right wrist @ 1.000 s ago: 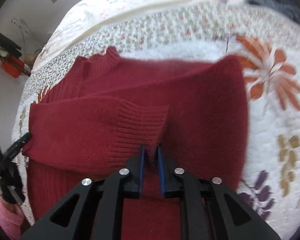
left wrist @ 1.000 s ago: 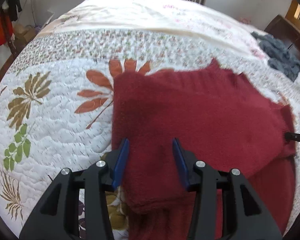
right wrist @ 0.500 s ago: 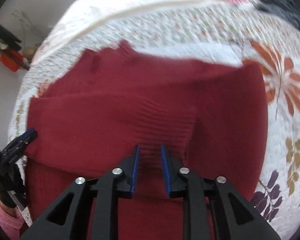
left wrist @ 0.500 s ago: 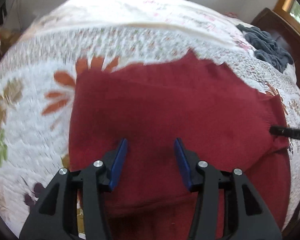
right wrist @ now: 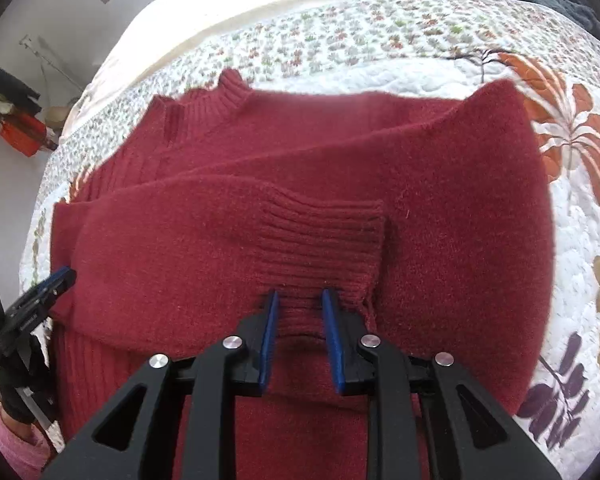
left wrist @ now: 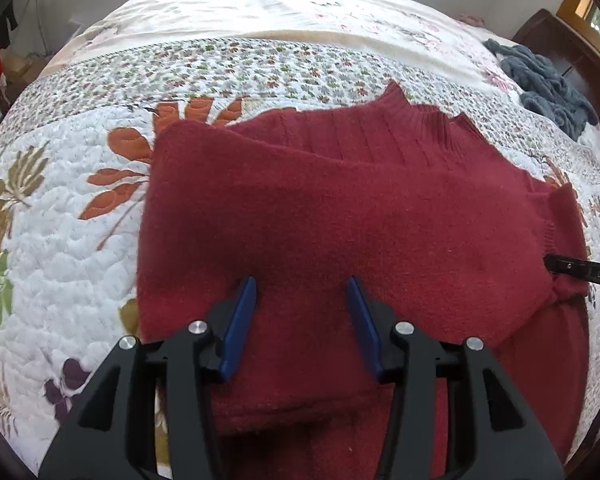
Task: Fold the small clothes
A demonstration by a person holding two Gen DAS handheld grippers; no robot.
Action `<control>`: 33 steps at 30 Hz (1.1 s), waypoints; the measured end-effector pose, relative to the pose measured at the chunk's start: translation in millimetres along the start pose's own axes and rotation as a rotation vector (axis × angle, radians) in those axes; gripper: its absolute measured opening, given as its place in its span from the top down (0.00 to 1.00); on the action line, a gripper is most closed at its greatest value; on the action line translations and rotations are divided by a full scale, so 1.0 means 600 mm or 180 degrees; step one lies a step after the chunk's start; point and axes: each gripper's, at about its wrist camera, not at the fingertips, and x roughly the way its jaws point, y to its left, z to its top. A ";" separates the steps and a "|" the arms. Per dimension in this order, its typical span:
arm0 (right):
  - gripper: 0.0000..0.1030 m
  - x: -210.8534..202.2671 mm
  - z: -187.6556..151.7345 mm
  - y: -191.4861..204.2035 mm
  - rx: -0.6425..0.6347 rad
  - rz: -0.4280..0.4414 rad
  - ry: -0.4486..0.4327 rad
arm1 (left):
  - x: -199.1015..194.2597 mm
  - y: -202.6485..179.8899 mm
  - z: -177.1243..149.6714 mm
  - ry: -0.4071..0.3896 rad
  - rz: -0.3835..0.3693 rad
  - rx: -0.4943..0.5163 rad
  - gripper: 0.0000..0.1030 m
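A dark red knitted sweater (left wrist: 340, 216) lies flat on the flowered quilt (left wrist: 60, 208), collar toward the far side. One sleeve is folded across the body, and its ribbed cuff (right wrist: 328, 240) rests on the chest. My right gripper (right wrist: 300, 302) stands open right at the cuff's near edge, the fingers straddling the ribbing without pinching it. My left gripper (left wrist: 302, 294) hangs open just above the folded sleeve near the sweater's left side, holding nothing. The right gripper's tip (left wrist: 568, 270) shows at the sweater's right edge, and the left gripper (right wrist: 40, 296) shows at the left edge.
A grey-blue garment (left wrist: 548, 80) is heaped on the far right of the bed by dark wooden furniture (left wrist: 556, 36). A gloved hand with a pink sleeve (right wrist: 16, 440) holds the left gripper. Red and black items (right wrist: 20, 136) sit on the floor beyond the bed.
My right gripper was shut on the sleeve cuff; it has opened and let the cuff drop onto the sweater. The left gripper stayed open, shifting slightly over the sleeve.
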 end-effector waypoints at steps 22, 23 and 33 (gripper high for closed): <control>0.53 -0.263 -0.476 -0.134 0.0137 0.0316 0.0207 | -0.276 0.064 -0.405 0.0544 -0.0077 -0.0374 0.34; 0.53 -0.268 -0.488 -0.142 0.0173 0.0330 0.0212 | -0.278 0.064 -0.413 0.0564 -0.0086 -0.0376 0.34; 0.50 -0.223 -0.572 -0.186 0.0463 0.0435 0.0456 | -0.271 0.053 -0.471 0.0734 -0.0145 -0.0362 0.34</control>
